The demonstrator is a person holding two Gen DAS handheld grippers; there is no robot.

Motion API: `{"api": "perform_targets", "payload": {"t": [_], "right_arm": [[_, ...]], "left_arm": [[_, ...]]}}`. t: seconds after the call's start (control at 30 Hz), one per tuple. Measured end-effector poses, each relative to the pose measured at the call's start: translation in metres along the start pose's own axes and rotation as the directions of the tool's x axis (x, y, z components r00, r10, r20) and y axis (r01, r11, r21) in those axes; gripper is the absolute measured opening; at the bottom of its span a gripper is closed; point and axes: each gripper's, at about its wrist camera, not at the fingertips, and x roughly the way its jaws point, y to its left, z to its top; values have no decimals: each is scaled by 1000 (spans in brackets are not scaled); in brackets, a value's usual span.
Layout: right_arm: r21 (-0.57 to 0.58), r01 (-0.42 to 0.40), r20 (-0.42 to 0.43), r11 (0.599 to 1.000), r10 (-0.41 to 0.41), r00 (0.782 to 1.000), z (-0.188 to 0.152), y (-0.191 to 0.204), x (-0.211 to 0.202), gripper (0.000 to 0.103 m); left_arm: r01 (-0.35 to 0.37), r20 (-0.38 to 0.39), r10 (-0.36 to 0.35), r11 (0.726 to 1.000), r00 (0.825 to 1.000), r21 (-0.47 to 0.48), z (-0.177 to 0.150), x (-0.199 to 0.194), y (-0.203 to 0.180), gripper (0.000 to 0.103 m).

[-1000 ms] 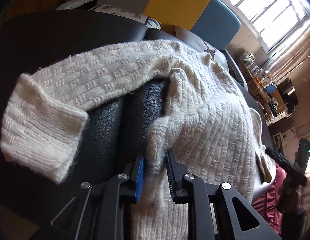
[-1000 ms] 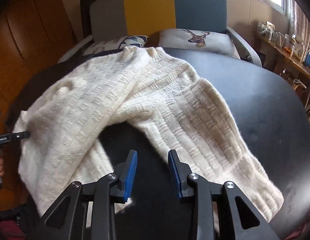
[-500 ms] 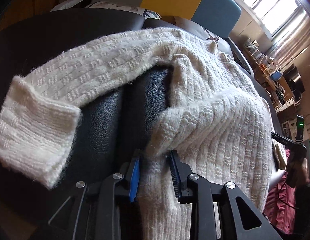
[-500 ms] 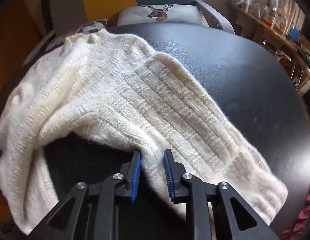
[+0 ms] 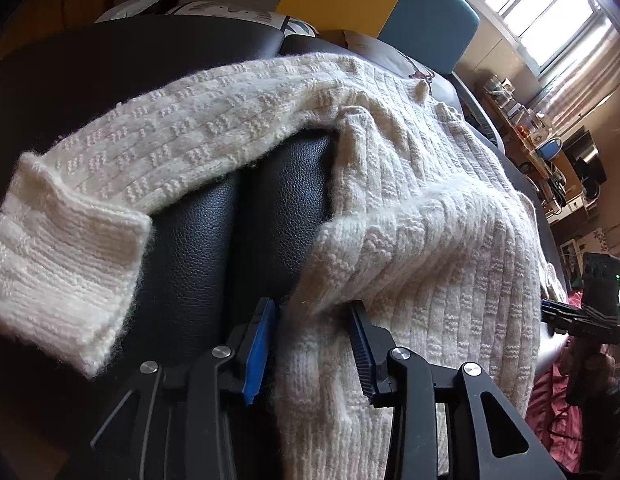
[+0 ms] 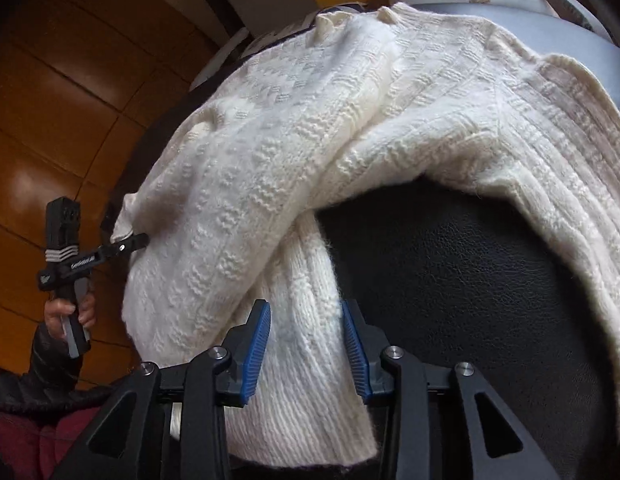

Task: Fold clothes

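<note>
Both of your grippers stand with their jaws apart and knit lying between the pads, not clamped: the left gripper [image 5: 314, 344] straddles a raised fold at the side edge of the sweater [image 5: 410, 208], and the right gripper [image 6: 305, 344] straddles a band of the same sweater [image 6: 269, 184] near its lower edge. The garment is spread over a black leather-look surface [image 5: 249, 216], one sleeve [image 5: 121, 168] stretched away with its ribbed cuff [image 5: 57, 264] turned toward you, the far sleeve [image 6: 550, 160] arcing around bare leather. Expect a thick, soft, fuzzy knit: light to lift, limp, prone to stretch and sag if you hold a single layer. Take a full ridge of fabric deep between the pads, preferably at the hem or side seam, so it won't slide out.
</note>
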Motion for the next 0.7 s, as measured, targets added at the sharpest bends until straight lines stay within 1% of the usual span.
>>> {"api": "perform_targets", "payload": {"t": [0.07,0.13,0.2,0.23,0.3,0.33,0.37,0.47,0.5,0.53,0.57,0.63,0.7], "right_arm": [[-14,40,-6,999,-40,999,3,6,6,37],[-99,115,-13,988,-116,993,0,18,10,37],[-204,201,-11,958,-208,978,-4,34,14,36],[-237,246,-2,940,-254,967,-5,40,15,28],[-265,292,14,919,-299,954,-9,52,14,11],[-282,318,20,905,-326,945,-11,58,12,10],[-290,335,36,897,-339,940,-13,63,4,10],[-235,319,131,918,-295,946,-22,74,-56,9],[-218,312,166,925,-280,946,-28,78,-79,6],[-202,318,180,926,-284,942,-35,80,-95,6],[-180,326,160,928,-299,941,-42,77,-100,6],[-125,339,80,932,-331,940,-60,61,-98,6],[-74,356,-13,932,-358,934,-79,41,-80,6]], "left_arm": [[9,2,-9,1000,1000,-3,0,0,-1,46],[9,4,-9,1000,1000,4,-1,1,-3,50],[8,6,-8,1000,1000,12,-1,1,-6,54],[6,5,-6,1000,1000,16,-1,1,-6,55],[2,2,-2,1000,1000,21,-1,0,-7,58],[-1,0,1,1000,1000,24,0,-1,-8,58],[-3,-1,3,1000,1000,26,0,-1,-9,58],[-9,-6,10,999,1000,35,0,-3,-10,58],[-14,-9,15,999,1000,42,-1,-3,-10,58],[-20,-12,20,999,1000,50,-3,-2,-10,58],[-23,-11,23,998,1000,59,-4,-2,-10,58],[-31,-7,32,997,999,67,-4,-2,-11,58],[-42,-7,42,997,999,65,-4,-3,-12,58]]}}
